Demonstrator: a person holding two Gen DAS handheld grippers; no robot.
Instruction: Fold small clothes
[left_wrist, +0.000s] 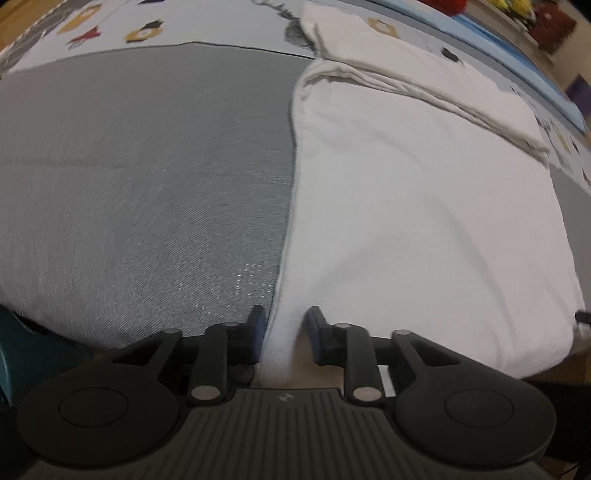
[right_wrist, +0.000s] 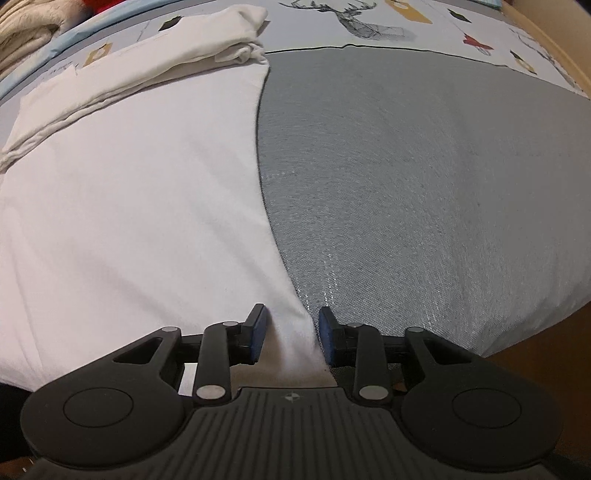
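Here, each claw, left claw (left_wrist: 283, 334) and right claw (right_wrist: 291, 334), narrowly spread, straddles a near corner of the white garment (left_wrist: 424, 221) lying flat on the bed (left_wrist: 147, 184), which stretches away toward the frame's top.

The near hem of the white garment (left_wrist: 406, 221) runs down behind the body of the left tongs (left_wrist: 283, 332), so its corner there is hidden. Its right side is cut off by the picture's edge. From the right tongs (right_wrist: 290, 334) the same cloth slips under the black housing, and whether the blue pads (right_wrist: 258, 332) truly press it I cannot tell. A teal thing (left_wrist: 22, 354) at the lower left is half covered and unidentifiable. Red and yellow shapes (left_wrist: 480, 5) at the far top are too cropped to name.
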